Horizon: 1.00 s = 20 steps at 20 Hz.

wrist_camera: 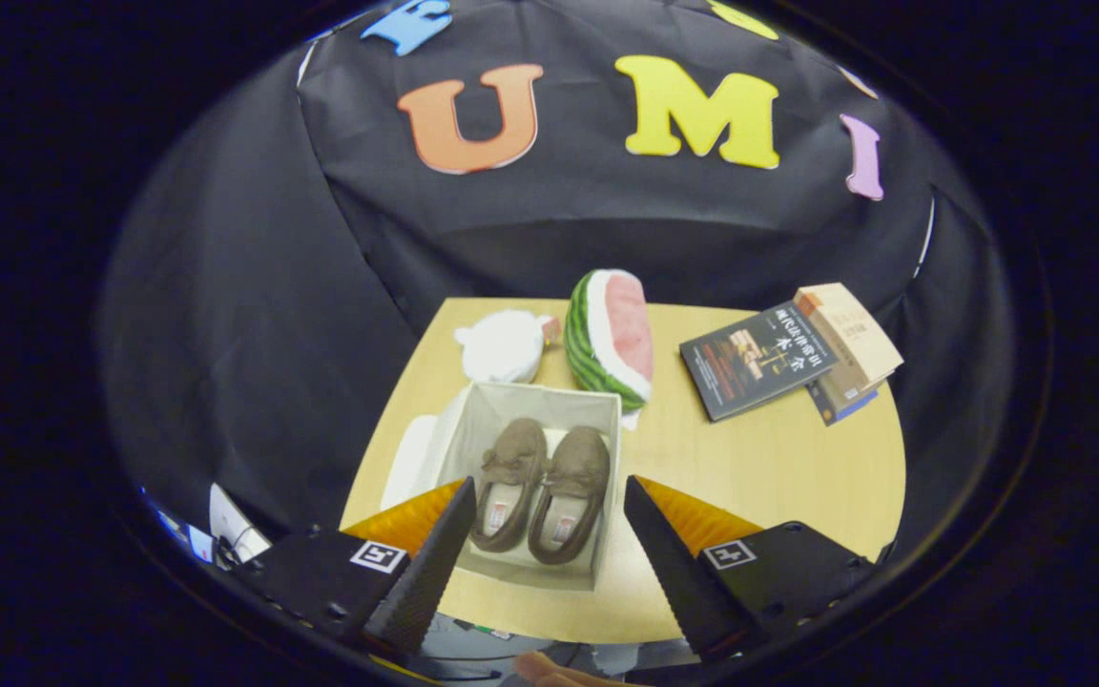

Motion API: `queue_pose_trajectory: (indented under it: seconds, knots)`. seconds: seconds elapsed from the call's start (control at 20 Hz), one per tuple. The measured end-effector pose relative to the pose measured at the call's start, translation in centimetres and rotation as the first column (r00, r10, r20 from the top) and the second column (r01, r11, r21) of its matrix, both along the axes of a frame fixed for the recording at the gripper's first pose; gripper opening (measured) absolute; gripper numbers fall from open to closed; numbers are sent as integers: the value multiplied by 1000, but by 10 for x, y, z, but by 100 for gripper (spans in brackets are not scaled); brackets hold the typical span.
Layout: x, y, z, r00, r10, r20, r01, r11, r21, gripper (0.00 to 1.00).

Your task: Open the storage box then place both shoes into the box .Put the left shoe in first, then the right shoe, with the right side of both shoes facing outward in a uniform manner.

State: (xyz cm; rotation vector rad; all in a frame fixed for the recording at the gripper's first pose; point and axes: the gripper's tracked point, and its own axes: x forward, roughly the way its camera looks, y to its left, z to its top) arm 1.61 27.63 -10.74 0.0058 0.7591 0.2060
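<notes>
The white storage box (607, 420) stands open on the wooden table (778, 477), just ahead of my fingers. Two brown slippers lie side by side inside it, toes pointing away: the left one (509, 482) and the right one (570, 491). The box lid (408, 460) lies against the box's left side. My gripper (547, 510) hangs above the box's near end, open wide, with nothing pressed between its fingers; the slippers' heels show through the gap.
A plush watermelon slice (611, 336) and a white plush toy (504, 345) sit just beyond the box. Two books, a dark one (755, 361) and a tan one (847, 345), lie at the table's far right. A fingertip (549, 670) shows below the table's near edge.
</notes>
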Motion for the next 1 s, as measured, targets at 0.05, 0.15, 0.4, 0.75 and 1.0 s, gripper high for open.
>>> queue_pose_trajectory:
  seconds: [0.05, 0.15, 0.4, 0.75, 1.0]
  knots:
    - [-4, -10, 16, 999, 0, 48, 0, 1000, -3, 97]
    - [-8, -32, 46, 988, -23, 151, 22, 1000, 4, 97]
    - [-15, -99, 109, 918, -73, 389, 95, 995, -40, 97]
    - [-78, -139, 176, 804, -79, 589, 131, 990, -46, 97]
    - [-104, -154, 179, 735, -94, 672, 157, 987, -33, 97]
